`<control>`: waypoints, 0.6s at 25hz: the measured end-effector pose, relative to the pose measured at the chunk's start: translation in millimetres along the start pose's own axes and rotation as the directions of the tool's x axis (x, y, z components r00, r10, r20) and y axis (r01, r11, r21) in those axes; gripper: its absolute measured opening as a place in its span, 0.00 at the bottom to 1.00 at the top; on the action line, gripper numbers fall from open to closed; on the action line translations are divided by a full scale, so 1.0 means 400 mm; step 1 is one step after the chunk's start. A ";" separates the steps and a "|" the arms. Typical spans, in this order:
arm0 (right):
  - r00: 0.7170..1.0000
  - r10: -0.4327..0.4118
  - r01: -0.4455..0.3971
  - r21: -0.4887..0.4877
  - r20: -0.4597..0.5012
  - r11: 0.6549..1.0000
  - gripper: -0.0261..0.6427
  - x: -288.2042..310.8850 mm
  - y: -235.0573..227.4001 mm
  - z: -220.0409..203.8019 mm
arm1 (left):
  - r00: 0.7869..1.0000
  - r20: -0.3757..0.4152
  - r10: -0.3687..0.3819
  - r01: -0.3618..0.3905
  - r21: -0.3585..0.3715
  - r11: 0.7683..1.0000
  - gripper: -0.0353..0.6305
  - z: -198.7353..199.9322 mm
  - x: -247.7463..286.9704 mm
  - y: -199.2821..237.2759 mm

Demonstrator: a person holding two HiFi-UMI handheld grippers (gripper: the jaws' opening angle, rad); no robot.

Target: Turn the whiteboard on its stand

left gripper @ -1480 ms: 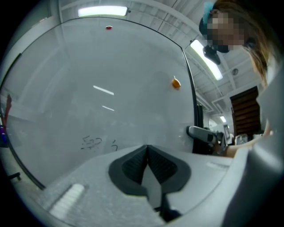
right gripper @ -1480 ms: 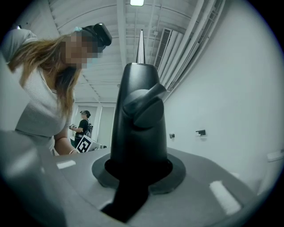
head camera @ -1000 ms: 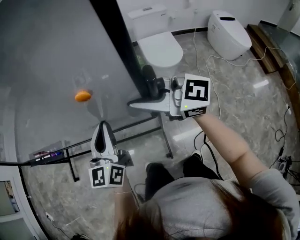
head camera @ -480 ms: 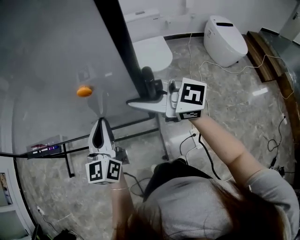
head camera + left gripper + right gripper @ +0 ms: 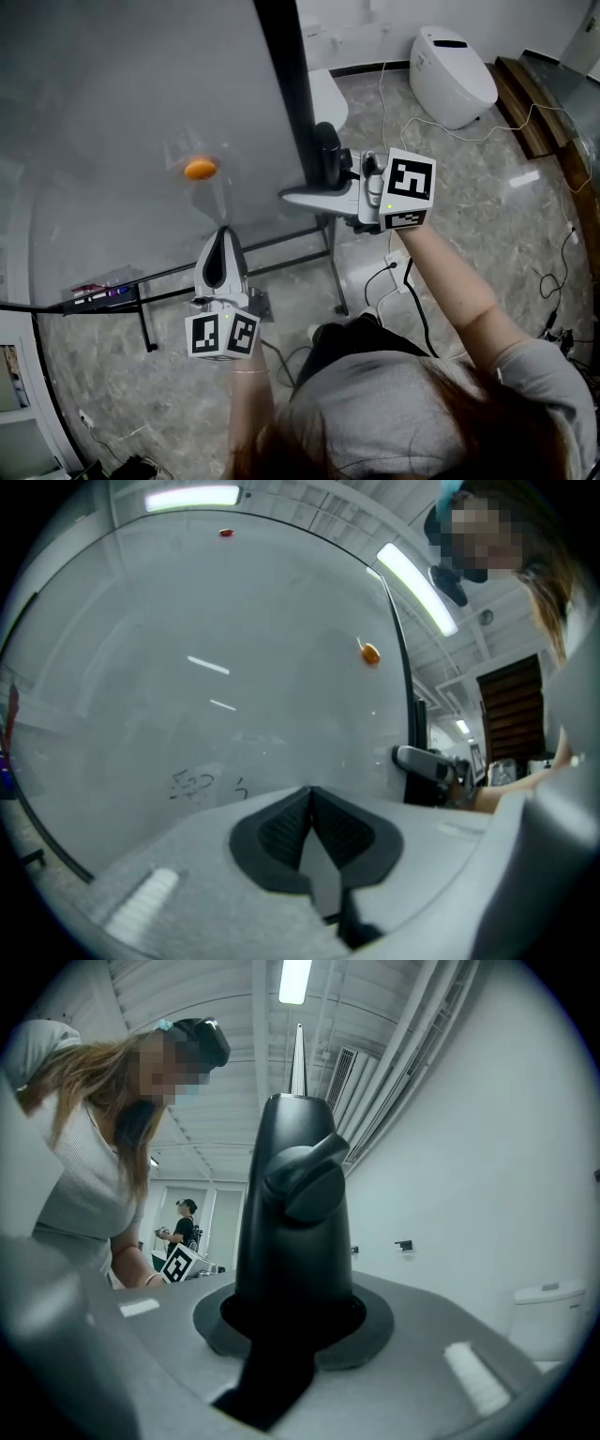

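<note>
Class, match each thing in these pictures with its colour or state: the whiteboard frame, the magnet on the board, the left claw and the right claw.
Column A: 1 whiteboard frame; 2 magnet; 3 left claw; 4 right claw
Column B: a orange; b jaws together, nothing between them; c black; d clamped on the frame
Pairs: 1-c, 2-a, 3-b, 4-d

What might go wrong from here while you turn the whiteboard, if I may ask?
The right gripper clamps only the thin black frame, so it may slip as the whiteboard swings. The left gripper, jaws shut, can only push the slick surface and might skid. Cables near the stand could snag.
</note>
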State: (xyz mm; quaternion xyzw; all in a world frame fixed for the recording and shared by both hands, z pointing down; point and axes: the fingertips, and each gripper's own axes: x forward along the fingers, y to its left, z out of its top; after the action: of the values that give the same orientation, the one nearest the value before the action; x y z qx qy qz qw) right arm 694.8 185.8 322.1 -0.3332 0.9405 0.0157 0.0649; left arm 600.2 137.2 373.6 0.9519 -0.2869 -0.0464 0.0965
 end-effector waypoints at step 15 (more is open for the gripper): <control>0.811 -0.571 0.585 -0.149 0.127 0.797 0.35 -0.225 0.025 0.005 | 0.979 -0.091 -0.183 0.186 0.027 0.982 0.06 -0.083 -0.167 -0.066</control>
State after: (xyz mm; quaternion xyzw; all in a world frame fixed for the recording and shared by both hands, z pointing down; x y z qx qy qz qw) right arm 758.0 249.9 331.9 -0.6079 0.7853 0.0931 0.0716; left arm 563.5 201.1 402.9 0.9771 -0.1937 -0.0079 0.0877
